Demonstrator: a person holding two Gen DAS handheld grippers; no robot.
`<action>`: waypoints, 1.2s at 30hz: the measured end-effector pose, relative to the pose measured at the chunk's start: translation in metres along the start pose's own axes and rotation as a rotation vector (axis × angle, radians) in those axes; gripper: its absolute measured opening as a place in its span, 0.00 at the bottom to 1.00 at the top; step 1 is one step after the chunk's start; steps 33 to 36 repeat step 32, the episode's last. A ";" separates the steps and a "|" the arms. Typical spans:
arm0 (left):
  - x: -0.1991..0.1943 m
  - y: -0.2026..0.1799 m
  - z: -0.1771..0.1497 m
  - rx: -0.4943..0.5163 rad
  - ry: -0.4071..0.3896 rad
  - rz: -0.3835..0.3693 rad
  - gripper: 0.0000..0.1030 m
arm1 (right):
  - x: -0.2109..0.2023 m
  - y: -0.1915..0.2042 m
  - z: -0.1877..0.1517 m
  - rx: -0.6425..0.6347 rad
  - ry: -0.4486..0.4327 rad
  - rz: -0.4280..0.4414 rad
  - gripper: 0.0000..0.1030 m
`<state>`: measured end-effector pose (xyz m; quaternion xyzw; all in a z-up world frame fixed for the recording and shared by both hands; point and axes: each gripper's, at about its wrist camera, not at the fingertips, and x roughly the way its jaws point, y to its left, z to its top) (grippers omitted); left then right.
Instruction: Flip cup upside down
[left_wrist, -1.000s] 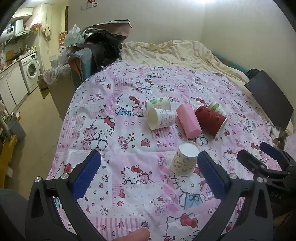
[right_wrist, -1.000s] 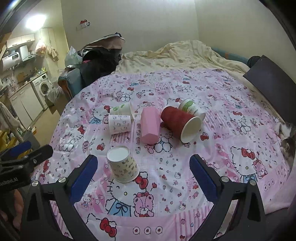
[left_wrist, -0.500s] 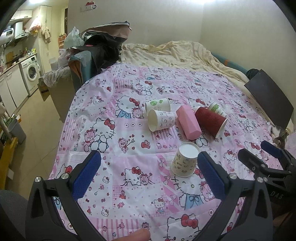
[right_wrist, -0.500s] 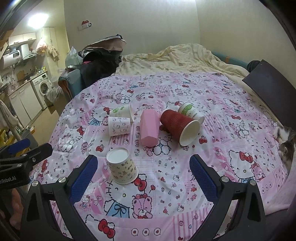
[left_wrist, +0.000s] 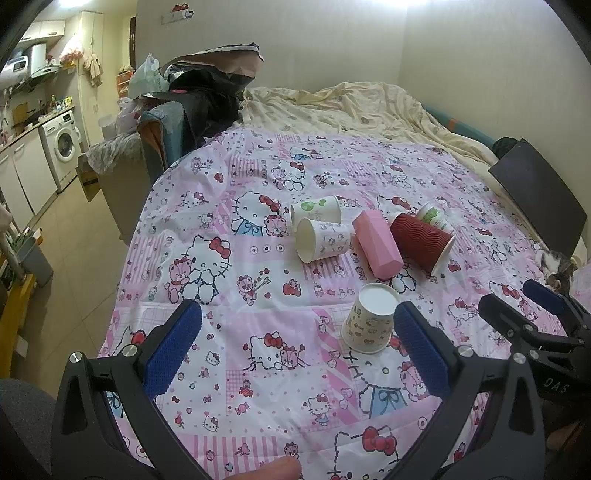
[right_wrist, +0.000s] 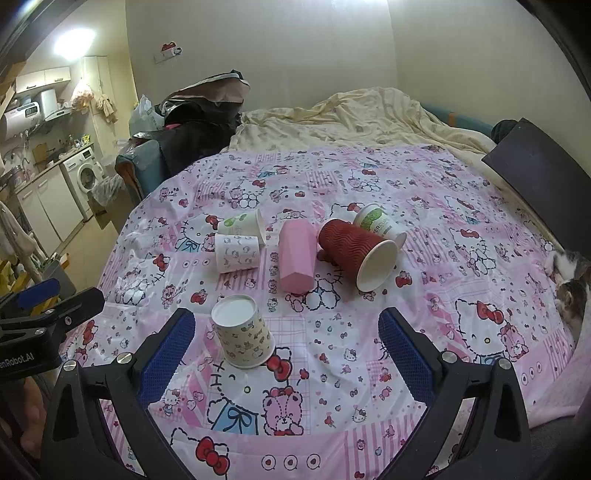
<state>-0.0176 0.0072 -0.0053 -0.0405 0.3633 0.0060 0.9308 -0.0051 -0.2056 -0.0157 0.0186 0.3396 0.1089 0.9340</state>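
A cream patterned paper cup (left_wrist: 369, 320) (right_wrist: 243, 335) stands upside down on the pink Hello Kitty sheet (left_wrist: 258, 295) (right_wrist: 443, 258). Behind it lie on their sides a white Hello Kitty cup (left_wrist: 322, 239) (right_wrist: 237, 253), a white cup with a green print (left_wrist: 316, 209) (right_wrist: 242, 223), a pink faceted cup (left_wrist: 376, 243) (right_wrist: 297, 254), a red ribbed cup (left_wrist: 421, 240) (right_wrist: 356, 253) and a green-label cup (left_wrist: 434, 218) (right_wrist: 378, 223). My left gripper (left_wrist: 295, 343) is open and empty, near the upside-down cup. My right gripper (right_wrist: 286, 345) is open and empty, just in front of it.
A cat (right_wrist: 569, 280) lies at the bed's right edge beside a dark board (right_wrist: 535, 155). A yellow blanket (left_wrist: 351, 107) covers the far bed. A chair heaped with clothes and bags (left_wrist: 192, 107) stands at the left, with a washing machine (left_wrist: 61, 146) beyond.
Both grippers have drawn back and risen slightly; the cups have not moved.
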 end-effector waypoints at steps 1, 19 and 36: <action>0.000 0.000 0.000 0.000 0.000 0.000 1.00 | 0.000 0.000 0.000 0.000 -0.001 -0.001 0.99; 0.000 0.000 0.000 0.001 0.000 0.000 1.00 | -0.002 0.000 0.002 -0.001 -0.004 -0.002 0.99; -0.001 0.001 0.000 0.003 0.001 0.002 1.00 | -0.003 0.000 0.003 0.000 -0.004 -0.001 0.99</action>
